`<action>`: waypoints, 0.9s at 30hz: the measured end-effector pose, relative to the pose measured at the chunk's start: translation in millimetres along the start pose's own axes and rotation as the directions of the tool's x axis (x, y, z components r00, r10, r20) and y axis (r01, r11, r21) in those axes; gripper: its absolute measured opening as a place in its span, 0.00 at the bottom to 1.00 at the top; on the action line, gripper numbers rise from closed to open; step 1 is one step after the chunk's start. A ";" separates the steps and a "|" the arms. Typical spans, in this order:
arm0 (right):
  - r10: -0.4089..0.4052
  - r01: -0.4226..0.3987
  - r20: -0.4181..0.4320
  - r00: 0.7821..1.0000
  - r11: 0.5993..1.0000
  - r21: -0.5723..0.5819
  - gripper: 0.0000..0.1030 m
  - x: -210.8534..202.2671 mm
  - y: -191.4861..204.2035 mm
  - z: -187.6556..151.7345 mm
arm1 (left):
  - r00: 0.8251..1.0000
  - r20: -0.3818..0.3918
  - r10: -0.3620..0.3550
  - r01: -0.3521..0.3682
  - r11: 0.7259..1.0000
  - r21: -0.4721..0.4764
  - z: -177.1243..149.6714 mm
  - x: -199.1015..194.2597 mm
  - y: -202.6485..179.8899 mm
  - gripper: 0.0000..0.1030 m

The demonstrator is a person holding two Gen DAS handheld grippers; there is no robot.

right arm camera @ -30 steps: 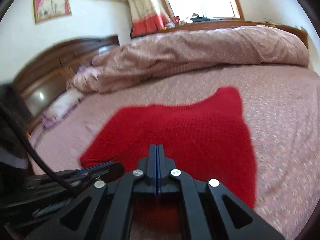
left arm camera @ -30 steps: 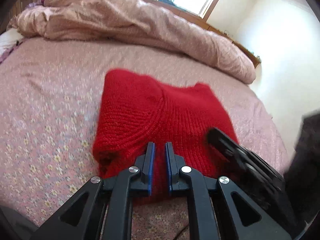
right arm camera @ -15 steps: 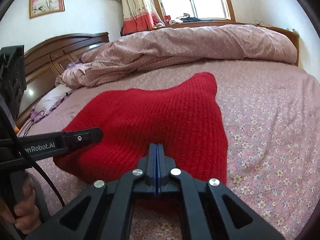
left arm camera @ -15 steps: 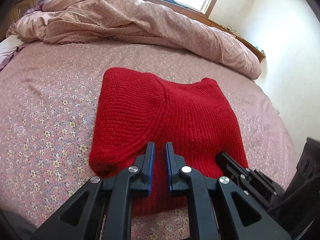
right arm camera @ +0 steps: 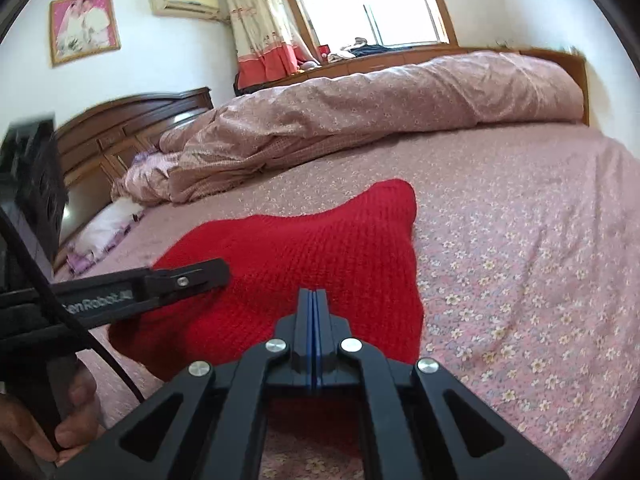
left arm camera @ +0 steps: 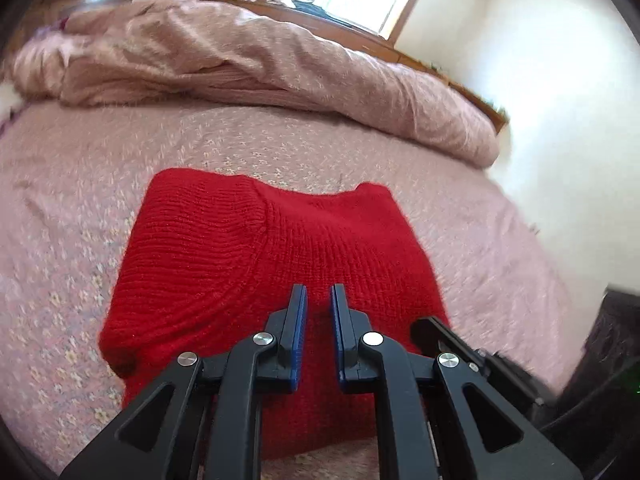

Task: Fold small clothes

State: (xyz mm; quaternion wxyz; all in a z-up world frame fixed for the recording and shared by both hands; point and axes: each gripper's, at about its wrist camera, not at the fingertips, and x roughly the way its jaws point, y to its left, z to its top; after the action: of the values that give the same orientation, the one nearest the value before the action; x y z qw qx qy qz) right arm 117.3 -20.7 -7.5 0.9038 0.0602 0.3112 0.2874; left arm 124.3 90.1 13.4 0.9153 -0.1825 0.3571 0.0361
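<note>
1. Your red knit garment [left arm camera: 272,264] lies folded on the bed [left arm camera: 60,208], near its front edge.
2. Your left tool [left arm camera: 319,300] hovers over the garment's near edge, fingers slightly parted, gripping nothing.
3. Your right tool [right arm camera: 314,300] is clenched tight, with nothing visible between its pads, over the garment's near right part.

Both wrist cameras look forward, low and close over the bed [left arm camera: 80,184]; the 2 views share the red sweater [left arm camera: 256,256].

A rumpled pink duvet [right arm camera: 360,120] lies along the floral bedsheet [right arm camera: 520,260].
</note>
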 end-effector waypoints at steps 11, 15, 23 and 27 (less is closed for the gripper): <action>0.048 -0.046 -0.054 0.997 0.998 0.044 0.00 12.6 -13.8 -7.9 | 1.000 0.001 -0.015 0.015 1.000 -0.023 -8.2 -0.2 8.4 0.06; 0.163 -0.162 0.004 0.987 0.978 0.130 0.10 -4.1 -25.3 -1.4 | 0.999 0.022 -0.029 0.029 0.999 -0.012 -4.4 -20.8 17.5 0.06; 0.248 -0.252 0.055 0.967 0.911 0.328 0.80 -20.8 -71.9 9.4 | 0.998 0.023 0.055 -0.055 0.998 0.005 5.0 -48.1 40.5 0.51; 0.329 -0.272 -0.060 0.942 0.858 0.435 0.82 4.6 -86.2 -1.3 | 0.997 -0.007 0.071 -0.071 0.997 -0.008 4.1 -46.6 50.6 0.66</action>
State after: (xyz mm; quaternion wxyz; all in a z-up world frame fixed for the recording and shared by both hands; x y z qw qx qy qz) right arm 161.1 -89.5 -35.8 0.7907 0.2821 0.4118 0.3545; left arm 82.4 141.7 31.7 0.9115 -0.1737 0.3664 0.0695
